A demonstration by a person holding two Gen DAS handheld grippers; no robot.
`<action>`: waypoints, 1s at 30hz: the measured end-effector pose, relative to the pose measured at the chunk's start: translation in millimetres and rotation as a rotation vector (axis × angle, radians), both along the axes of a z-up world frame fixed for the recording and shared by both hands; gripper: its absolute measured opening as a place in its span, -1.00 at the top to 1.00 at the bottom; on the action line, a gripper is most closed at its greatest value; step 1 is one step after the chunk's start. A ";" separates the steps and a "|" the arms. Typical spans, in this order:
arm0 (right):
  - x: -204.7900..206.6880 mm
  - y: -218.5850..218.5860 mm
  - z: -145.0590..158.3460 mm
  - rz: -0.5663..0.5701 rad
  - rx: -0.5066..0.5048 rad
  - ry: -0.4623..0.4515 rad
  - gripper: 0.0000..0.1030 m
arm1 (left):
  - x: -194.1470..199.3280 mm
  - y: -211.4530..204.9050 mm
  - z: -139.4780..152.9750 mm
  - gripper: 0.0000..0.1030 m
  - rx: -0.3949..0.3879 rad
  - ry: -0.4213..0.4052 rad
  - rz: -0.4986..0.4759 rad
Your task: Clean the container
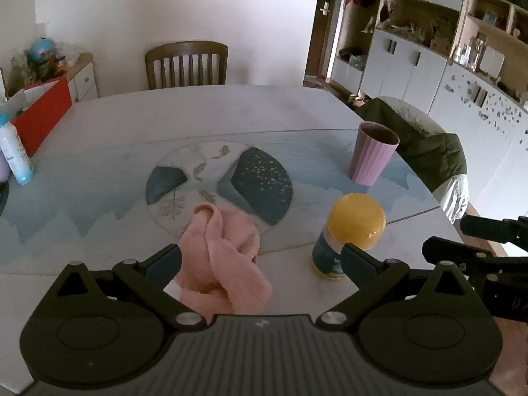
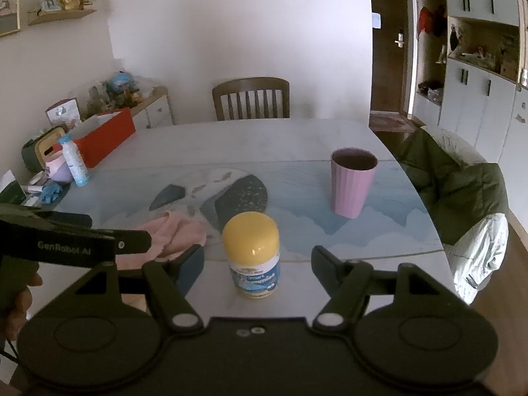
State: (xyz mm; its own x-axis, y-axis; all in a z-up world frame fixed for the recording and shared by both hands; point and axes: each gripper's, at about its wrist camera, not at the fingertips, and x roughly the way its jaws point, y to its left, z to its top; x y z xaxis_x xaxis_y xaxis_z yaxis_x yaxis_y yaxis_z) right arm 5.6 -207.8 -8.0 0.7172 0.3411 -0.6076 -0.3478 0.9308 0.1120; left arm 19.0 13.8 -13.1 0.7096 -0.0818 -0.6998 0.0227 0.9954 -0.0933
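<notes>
Left tool (image 1: 260,260) open, pink cloth (image 1: 224,257) lying between its fingers at lower centre. Right tool (image 2: 257,264) open around the upright yellow-capped bottle (image 2: 252,254), not touching; label unreadable. "GenRobot.AI" printed on the left tool's body, lower left of the right wrist view.

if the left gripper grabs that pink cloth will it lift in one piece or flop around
The pink cloth lies crumpled in soft folds, so it will probably droop and trail. It looks fluffy, likely light and not slippery. Pushed across the table, it would probably bunch up rather than slide.
</notes>
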 end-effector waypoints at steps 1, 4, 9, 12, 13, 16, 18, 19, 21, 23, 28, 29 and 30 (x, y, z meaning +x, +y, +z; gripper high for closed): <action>1.1 1.0 0.1 -0.002 -0.003 0.003 -0.39 | 0.9 2.3 -0.9 -1.00 -0.002 0.000 -0.002; 3.9 5.8 -0.2 -0.011 -0.020 0.002 -0.39 | 2.9 -1.5 1.7 -1.00 0.012 0.001 -0.004; 8.9 11.5 -1.9 -0.015 -0.024 0.012 -0.39 | 8.9 3.2 -0.1 -1.00 0.016 0.004 -0.025; 10.8 13.1 -3.4 -0.018 -0.022 0.018 -0.39 | 11.6 4.7 -2.7 -1.00 0.020 0.007 -0.042; 11.3 14.0 -3.6 -0.015 -0.018 0.020 -0.38 | 12.0 4.9 -3.4 -1.00 0.020 0.007 -0.046; 12.5 17.8 -4.4 -0.014 -0.024 0.023 -0.38 | 15.3 6.7 -5.1 -1.00 0.023 0.010 -0.057; 13.7 19.3 -5.3 -0.017 -0.024 0.026 -0.38 | 17.5 8.8 -7.1 -1.00 0.021 0.014 -0.064; 14.2 20.6 -5.6 -0.020 -0.027 0.027 -0.38 | 19.2 9.7 -7.7 -1.00 0.022 0.018 -0.067; 15.6 22.1 -6.7 -0.024 -0.028 0.031 -0.38 | 22.1 11.9 -10.7 -1.00 0.024 0.023 -0.072; 17.0 23.9 -7.7 -0.027 -0.032 0.037 -0.38 | 25.2 13.7 -14.4 -1.00 0.028 0.029 -0.082; 26.5 29.3 -10.7 -0.025 -0.039 0.064 -0.38 | 35.1 16.7 -30.3 -0.99 0.039 0.050 -0.119; 29.1 30.3 -11.4 -0.026 -0.041 0.068 -0.38 | 38.1 16.7 -35.5 -0.99 0.048 0.060 -0.127; 31.6 31.4 -12.4 -0.029 -0.045 0.073 -0.38 | 40.7 16.9 -40.3 -0.99 0.053 0.068 -0.136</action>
